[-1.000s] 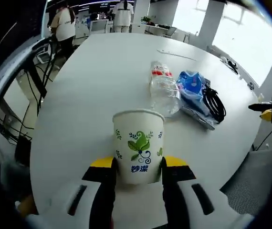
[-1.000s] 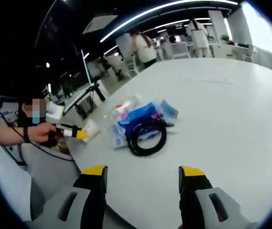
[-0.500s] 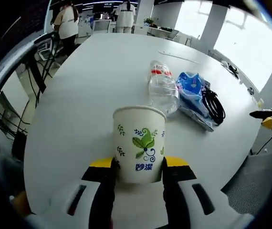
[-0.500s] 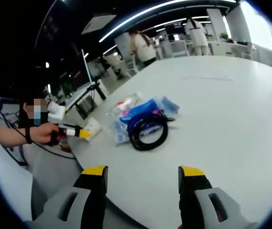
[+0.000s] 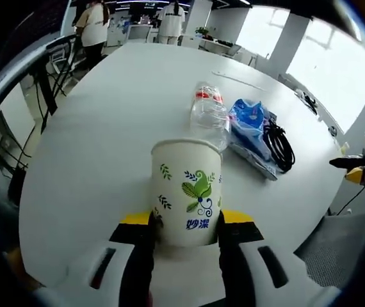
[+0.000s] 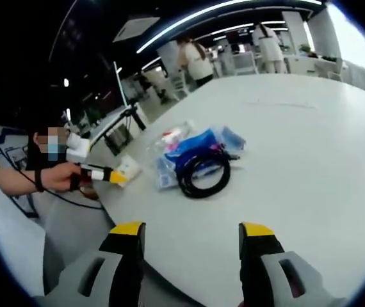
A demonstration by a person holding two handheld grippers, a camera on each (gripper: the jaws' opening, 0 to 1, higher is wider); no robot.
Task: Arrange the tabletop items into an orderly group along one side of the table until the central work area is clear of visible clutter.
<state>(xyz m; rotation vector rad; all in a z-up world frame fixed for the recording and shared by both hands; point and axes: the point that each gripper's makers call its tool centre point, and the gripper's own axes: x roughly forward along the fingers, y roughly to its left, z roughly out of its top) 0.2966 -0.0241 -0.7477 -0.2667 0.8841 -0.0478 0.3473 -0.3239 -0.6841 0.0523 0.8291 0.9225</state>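
Note:
My left gripper (image 5: pixel 186 224) is shut on a white paper cup (image 5: pixel 186 192) with a green leaf print, held upright over the white table (image 5: pixel 118 121). Beyond the cup lie a clear plastic bottle (image 5: pixel 209 112) with a red label, a blue packet (image 5: pixel 250 121) and a coiled black cable (image 5: pixel 280 137), close together. In the right gripper view my right gripper (image 6: pixel 192 233) is open and holds nothing above the table (image 6: pixel 298 147). Ahead of it are the black cable (image 6: pixel 203 171), the blue packet (image 6: pixel 192 144) and the bottle (image 6: pixel 170 137). The left gripper (image 6: pixel 109 174) with the cup (image 6: pixel 126 169) shows at the left.
The table's curved edge runs close to the items. A person's hand (image 6: pixel 57 177) holds the left gripper. People (image 5: pixel 93 29) stand far behind the table near desks. The right gripper's tip (image 5: pixel 355 167) shows at the right edge of the left gripper view.
The left gripper with the cup has risen slightly and tipped, so the bottle, packet and cable sit a little higher in its view. The right gripper has hardly moved.

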